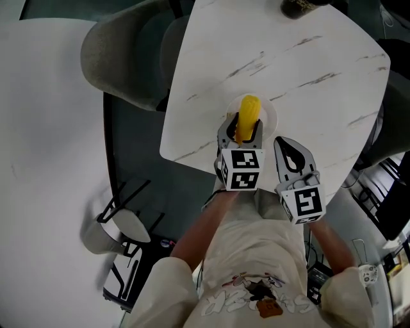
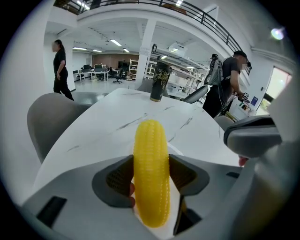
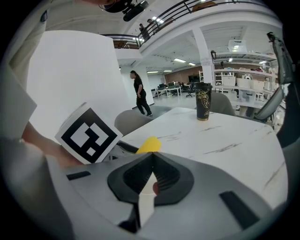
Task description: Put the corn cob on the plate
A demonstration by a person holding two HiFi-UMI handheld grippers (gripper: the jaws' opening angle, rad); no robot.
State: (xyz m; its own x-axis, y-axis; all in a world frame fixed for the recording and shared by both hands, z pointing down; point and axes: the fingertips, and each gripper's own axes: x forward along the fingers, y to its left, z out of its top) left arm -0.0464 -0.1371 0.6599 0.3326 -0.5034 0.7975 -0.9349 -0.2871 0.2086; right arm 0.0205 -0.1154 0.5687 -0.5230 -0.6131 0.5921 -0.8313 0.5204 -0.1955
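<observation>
My left gripper (image 1: 240,128) clamps the cob (image 1: 248,114) at mid-length over the plate (image 1: 270,114), which sits near the table (image 1: 307,57) edge; I can't tell whether the cob touches it. Released on a tilt, I judge it could roll off both. My right gripper (image 1: 286,148), jaws together and empty, crowds in just beside it. The cup (image 1: 298,6) stands well apart

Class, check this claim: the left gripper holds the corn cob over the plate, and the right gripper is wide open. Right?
No: the right gripper view shows the right gripper shut, fingers together on nothing. The left gripper does hold the corn cob over the plate.
</observation>
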